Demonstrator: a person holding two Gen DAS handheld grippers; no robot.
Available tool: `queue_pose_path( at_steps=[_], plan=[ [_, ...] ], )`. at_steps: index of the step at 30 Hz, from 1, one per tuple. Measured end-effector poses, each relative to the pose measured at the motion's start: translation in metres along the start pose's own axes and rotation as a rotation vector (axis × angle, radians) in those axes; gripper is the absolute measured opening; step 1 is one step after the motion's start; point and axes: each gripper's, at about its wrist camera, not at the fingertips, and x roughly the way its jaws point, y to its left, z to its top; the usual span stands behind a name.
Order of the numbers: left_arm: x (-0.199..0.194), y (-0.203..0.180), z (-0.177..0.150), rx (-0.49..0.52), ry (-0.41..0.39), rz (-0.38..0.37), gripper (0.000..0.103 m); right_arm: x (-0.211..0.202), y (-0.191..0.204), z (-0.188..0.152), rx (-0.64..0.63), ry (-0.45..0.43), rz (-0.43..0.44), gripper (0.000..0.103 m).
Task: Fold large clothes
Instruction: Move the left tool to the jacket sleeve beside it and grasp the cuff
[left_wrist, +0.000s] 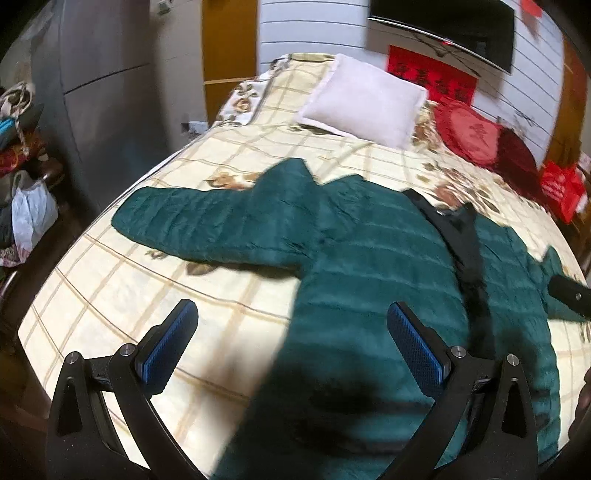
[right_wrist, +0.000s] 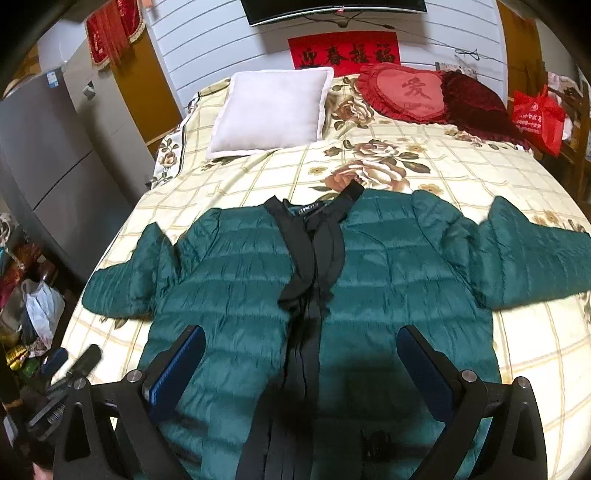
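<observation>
Lying flat and front-up across the near half of the bed (right_wrist: 424, 166), the dark green quilted puffer jacket (right_wrist: 388, 266) has both sleeves spread out to left and right. Black trim (right_wrist: 314, 258) runs down its closed front from the collar. The left sleeve (right_wrist: 122, 273) ends just short of the bed's left edge; the right sleeve (right_wrist: 532, 251) reaches toward the right edge.

The left gripper (left_wrist: 291, 343) hovers above the jacket's left side with its jaws spread wide, holding nothing. The right gripper (right_wrist: 301, 369) hovers over the jacket's lower front, jaws likewise wide apart and empty.

Open bedspread, cream checked with a rose print, lies between the collar and the cushions at the far end: a white square pillow (right_wrist: 269, 110) on the left, a red heart-shaped cushion (right_wrist: 402, 92) and a dark red cushion (right_wrist: 476, 103) on the right. Left of the bed stand a grey cabinet (right_wrist: 55, 155) and bags on the floor (right_wrist: 40, 306).

A red banner (right_wrist: 347, 55) on the far wall carries four black Chinese characters. The heart cushion bears one character. A collar label is too small to read.
</observation>
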Motion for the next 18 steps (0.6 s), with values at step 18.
queue_pose_path(
  at_steps=[18],
  plan=[
    [0.09, 0.104, 0.041, -0.122, 0.066, 0.169, 0.102, 0.095, 0.005, 0.002, -0.045, 0.124, -0.023, 0.103]
  ],
)
